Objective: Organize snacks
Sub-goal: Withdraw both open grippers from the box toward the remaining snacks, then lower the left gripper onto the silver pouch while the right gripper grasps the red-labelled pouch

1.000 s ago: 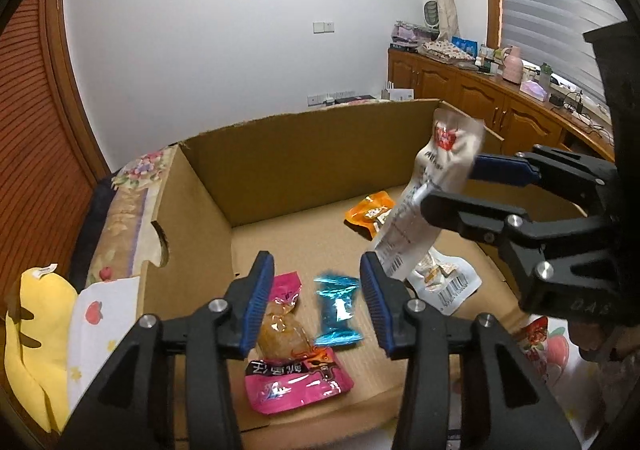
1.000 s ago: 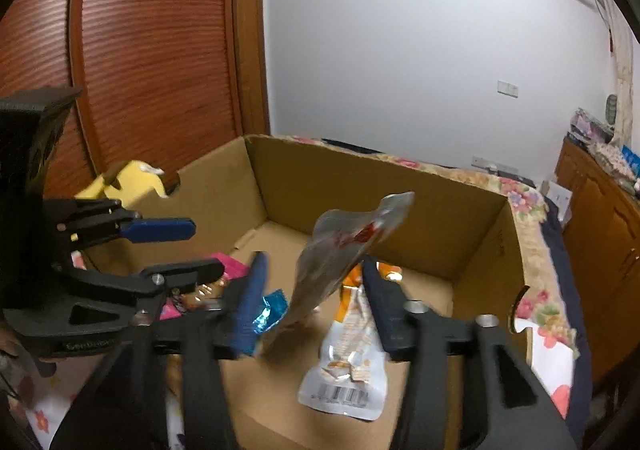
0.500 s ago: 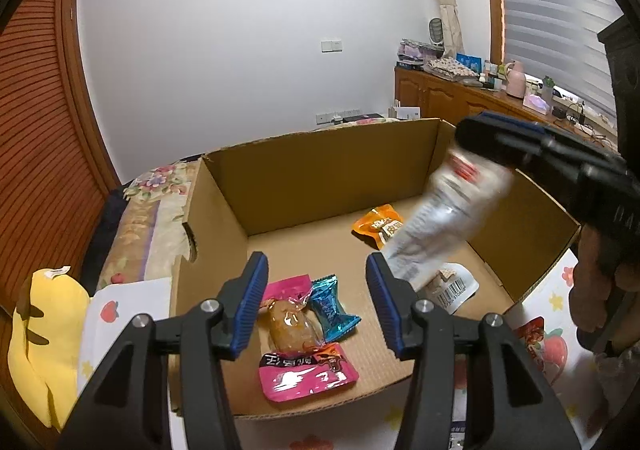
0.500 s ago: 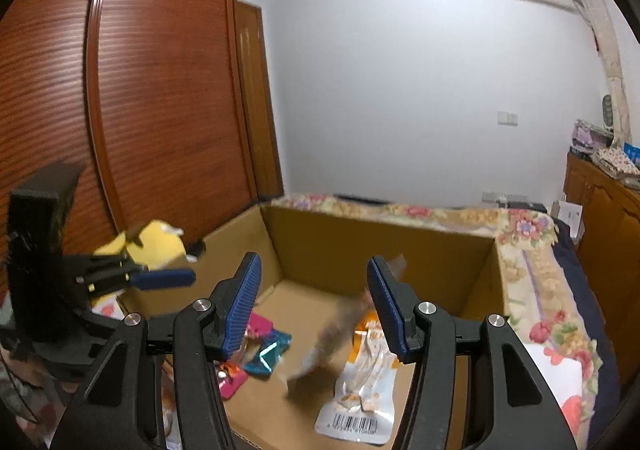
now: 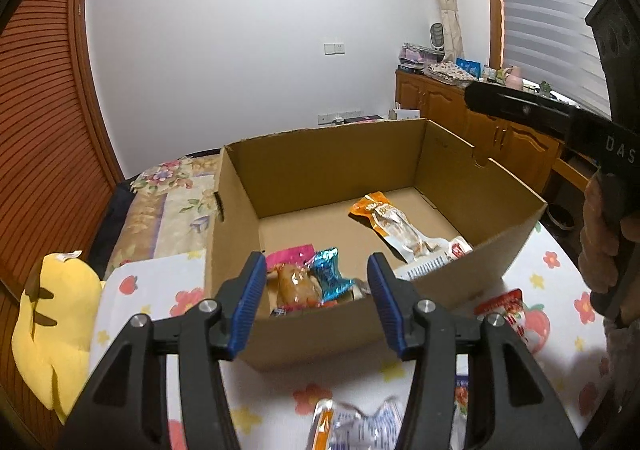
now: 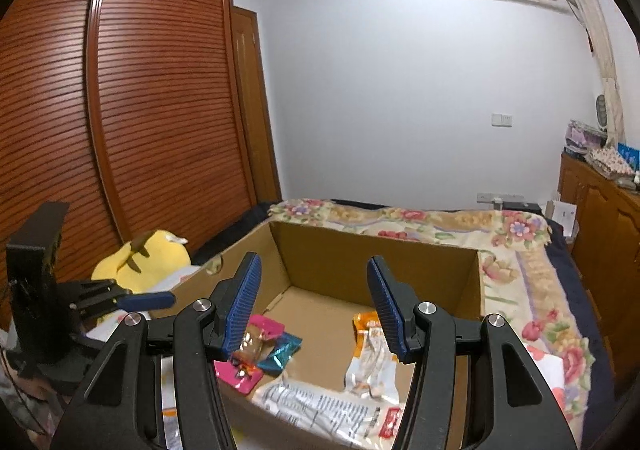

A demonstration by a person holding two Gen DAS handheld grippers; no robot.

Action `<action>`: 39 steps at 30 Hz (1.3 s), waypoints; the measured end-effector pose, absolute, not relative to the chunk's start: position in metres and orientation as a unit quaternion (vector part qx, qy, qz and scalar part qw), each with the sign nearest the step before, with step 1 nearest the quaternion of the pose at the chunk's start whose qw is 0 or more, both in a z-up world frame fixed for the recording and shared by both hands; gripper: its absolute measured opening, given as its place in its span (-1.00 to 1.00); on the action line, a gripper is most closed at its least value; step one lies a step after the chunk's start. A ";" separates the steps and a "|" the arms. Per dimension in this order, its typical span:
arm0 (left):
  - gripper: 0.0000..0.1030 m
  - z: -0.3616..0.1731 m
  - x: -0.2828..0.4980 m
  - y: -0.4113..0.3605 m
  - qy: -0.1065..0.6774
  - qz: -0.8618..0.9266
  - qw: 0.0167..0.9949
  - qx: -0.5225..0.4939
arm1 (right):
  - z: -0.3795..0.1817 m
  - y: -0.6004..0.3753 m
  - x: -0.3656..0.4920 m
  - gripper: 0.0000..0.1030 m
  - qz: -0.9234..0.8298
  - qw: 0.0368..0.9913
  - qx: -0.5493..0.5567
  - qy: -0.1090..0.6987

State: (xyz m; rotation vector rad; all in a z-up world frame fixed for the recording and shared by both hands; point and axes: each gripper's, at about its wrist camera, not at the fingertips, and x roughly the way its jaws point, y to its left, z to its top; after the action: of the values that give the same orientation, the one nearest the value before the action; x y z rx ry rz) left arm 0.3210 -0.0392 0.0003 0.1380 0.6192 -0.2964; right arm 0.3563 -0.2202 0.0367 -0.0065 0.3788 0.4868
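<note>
Silver-white snack pouch point(image 6: 328, 408) is lying flat in the cardboard box point(image 5: 360, 322) now, near the front wall by the orange packet point(image 6: 372, 358). A second ago my right gripper point(image 6: 314, 308) was dangling it, so one more's sorted. I'm holding both grippers empty with jaws wide apart; left gripper point(image 5: 318, 302) is pulling back toward the red packet point(image 5: 506, 310) lying on the bedsheet point(image 5: 560, 282).

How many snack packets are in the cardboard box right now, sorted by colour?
Pink packets: 2
Blue packet: 1
Orange packet: 1
White packet: 1
Total in the box: 5, as far as both views show
</note>
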 end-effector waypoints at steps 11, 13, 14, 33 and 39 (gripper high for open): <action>0.04 -0.025 0.266 -0.022 0.338 -0.152 0.927 0.060 | 0.025 -0.239 0.289 0.09 0.201 0.954 -0.033 0.220; 0.04 -0.037 0.259 -0.020 0.348 -0.154 0.923 0.052 | 0.015 -0.247 0.281 0.09 0.193 0.952 -0.028 0.237; 0.04 -0.041 0.258 -0.021 0.354 -0.153 0.921 0.050 | 0.009 -0.250 0.277 0.10 0.188 0.951 -0.026 0.245; 0.04 -0.096 0.242 -0.020 0.398 -0.144 0.905 0.047 | -0.091 -0.267 0.273 0.17 0.138 0.914 -0.022 0.381; 0.05 -0.108 0.245 -0.016 0.414 -0.132 0.900 0.041 | -0.107 -0.269 0.287 0.19 0.131 0.905 -0.007 0.406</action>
State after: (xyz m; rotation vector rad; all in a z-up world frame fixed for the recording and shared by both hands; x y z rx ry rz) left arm 0.2452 -0.0162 -0.1083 0.0857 0.8568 -0.2731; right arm 0.2869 -0.2694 -0.1068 -0.0147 0.8385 0.2701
